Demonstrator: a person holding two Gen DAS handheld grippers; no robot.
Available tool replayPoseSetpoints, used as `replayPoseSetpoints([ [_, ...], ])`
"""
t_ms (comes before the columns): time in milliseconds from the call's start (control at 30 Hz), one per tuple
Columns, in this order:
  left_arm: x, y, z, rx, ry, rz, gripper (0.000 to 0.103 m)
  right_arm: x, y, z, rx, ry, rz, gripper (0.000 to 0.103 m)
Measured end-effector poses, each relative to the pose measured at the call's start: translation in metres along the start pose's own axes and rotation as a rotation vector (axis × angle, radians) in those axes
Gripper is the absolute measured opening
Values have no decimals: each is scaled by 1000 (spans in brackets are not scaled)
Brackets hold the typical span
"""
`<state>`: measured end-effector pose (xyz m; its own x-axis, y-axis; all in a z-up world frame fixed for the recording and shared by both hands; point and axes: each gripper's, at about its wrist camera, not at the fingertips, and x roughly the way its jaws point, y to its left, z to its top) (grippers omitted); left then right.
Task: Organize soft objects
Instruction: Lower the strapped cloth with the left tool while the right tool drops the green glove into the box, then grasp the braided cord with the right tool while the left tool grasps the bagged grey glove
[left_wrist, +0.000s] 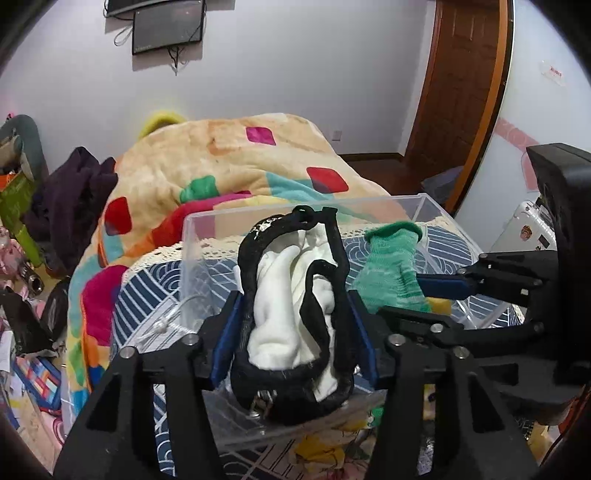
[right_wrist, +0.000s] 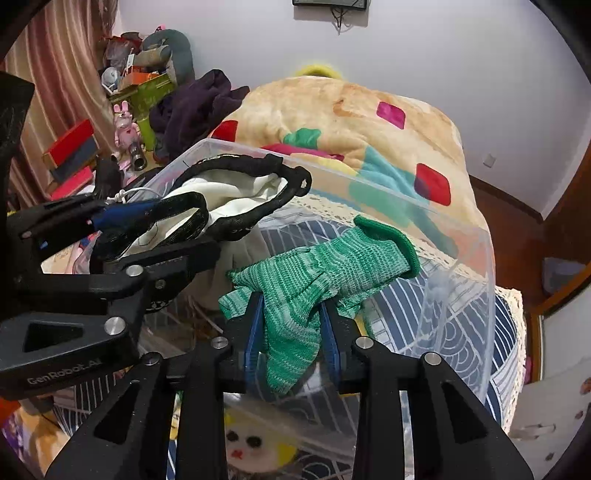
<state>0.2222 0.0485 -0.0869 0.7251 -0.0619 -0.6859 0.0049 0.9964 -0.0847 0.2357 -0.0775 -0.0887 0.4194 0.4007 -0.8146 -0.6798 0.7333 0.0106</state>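
Note:
My left gripper (left_wrist: 293, 314) is shut on a white cloth item with black trim (left_wrist: 291, 291), holding it over the clear plastic box (left_wrist: 192, 236). It also shows in the right wrist view (right_wrist: 236, 192), with the left gripper (right_wrist: 122, 221) at the left. My right gripper (right_wrist: 291, 317) is shut on a green knitted glove (right_wrist: 317, 266), held over the same box (right_wrist: 461, 236). In the left wrist view the glove (left_wrist: 391, 266) hangs from the right gripper (left_wrist: 436, 291) at the right.
The box sits on a blue patterned bed cover (left_wrist: 147, 291) with a lace edge. A colourful blanket (left_wrist: 221, 155) is heaped behind, with a dark purple garment (left_wrist: 70, 195) beside it. A yellow soft toy (right_wrist: 255, 446) lies near the box. Clutter (right_wrist: 122, 96) fills the left side.

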Motion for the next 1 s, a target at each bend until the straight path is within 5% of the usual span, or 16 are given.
replayPoseSetpoints([
  [367,-58,-12,-14,55,-121,29,76,-45,-5,-14,13,-129,-35,51],
  [567,-93,-20,-31,46,-188,69,98,-80,0,-28,12,-243,-61,62],
  [800,-110,-23,-54,4,-207,65,98,-109,6,-54,28,-347,-118,77],
  [1000,-110,-34,-78,6,-155,29,98,-113,5,-82,67,-343,-154,77],
])
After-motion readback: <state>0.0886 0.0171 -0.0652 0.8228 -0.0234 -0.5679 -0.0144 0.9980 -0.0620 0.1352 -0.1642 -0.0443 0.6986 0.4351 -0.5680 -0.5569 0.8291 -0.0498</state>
